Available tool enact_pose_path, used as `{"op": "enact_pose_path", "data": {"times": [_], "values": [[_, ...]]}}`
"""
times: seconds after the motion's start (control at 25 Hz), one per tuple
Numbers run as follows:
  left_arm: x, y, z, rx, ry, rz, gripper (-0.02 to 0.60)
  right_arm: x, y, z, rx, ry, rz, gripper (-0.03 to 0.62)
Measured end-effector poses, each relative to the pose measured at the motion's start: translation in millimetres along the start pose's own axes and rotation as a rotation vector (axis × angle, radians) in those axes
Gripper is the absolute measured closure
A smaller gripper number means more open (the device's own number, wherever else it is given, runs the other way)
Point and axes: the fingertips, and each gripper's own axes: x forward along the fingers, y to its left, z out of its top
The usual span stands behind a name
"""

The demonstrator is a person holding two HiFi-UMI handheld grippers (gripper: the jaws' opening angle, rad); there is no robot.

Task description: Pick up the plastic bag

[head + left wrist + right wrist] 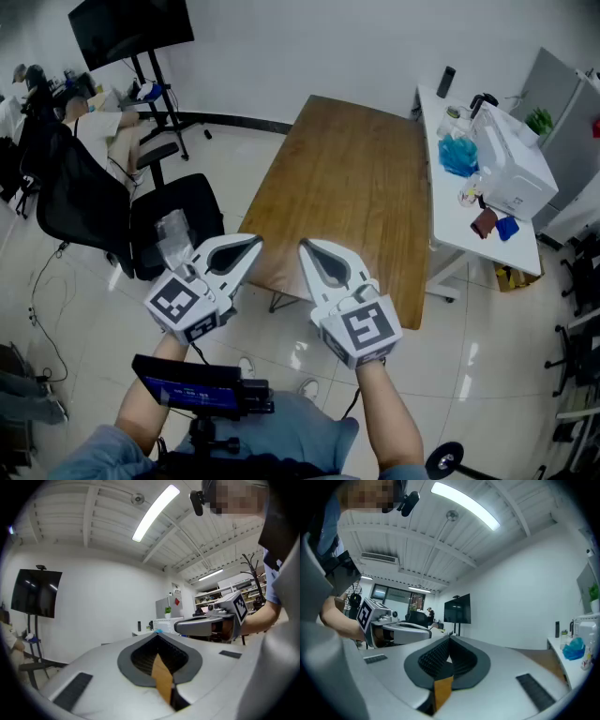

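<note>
Left gripper (253, 244): held level over the floor, its two fingers pressed together to a point with nothing between them
Right gripper (306, 247): level beside it, fingers likewise closed tip to tip and empty
Gap between the two: narrow, tips near each other but apart, both aimed at the table's near edge
Plastic bag (172, 232): clear and crumpled, on the seat of the black office chair (187, 202), just at the left gripper's outer side in the head view
Tiled floor (469, 375): glossy, open room to the right of the person and between chair and table
Wooden table (352, 187): bare top; its near edge runs just under the gripper tips, and its left edge stands close to the chair
White desk (450, 225): right of the table with a thin gap between their edges, carrying a white appliance (511, 169) and small clutter
Far side: a dark screen on a stand (131, 28) against the white wall, with a second black chair (70, 202) left of it
</note>
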Motion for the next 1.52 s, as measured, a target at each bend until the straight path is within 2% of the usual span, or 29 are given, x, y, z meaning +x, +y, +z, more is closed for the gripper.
{"op": "enact_pose_path", "data": {"times": [0.12,0.24,0.52,0.8,0.96,1.08,1.28,1.52], "values": [[-14,15,-9,-0.004,0.018,0.041,0.565,19,11,-3,0.006,-0.005,0.034,0.594],[-34,34,-15,-0.009,0.0,0.095,0.565,41,25,-5,0.002,-0.014,0.085,0.594],[-108,83,-23,-0.016,0.015,0.315,0.565,99,81,-9,0.07,-0.042,0.247,0.591],[-185,124,-40,-0.043,0.039,0.475,0.565,158,157,-13,0.102,-0.028,0.392,0.572],[-209,142,-43,-0.037,0.043,0.5,0.565,184,190,-16,0.115,-0.027,0.437,0.566],[-224,154,-49,-0.042,0.047,0.507,0.565,199,206,-18,0.131,-0.029,0.439,0.566],[-228,169,-62,-0.062,0.054,0.475,0.54,223,213,-30,0.17,-0.024,0.396,0.565],[-226,192,-76,-0.083,0.04,0.445,0.538,247,210,-52,0.296,-0.013,0.313,0.563]]}}
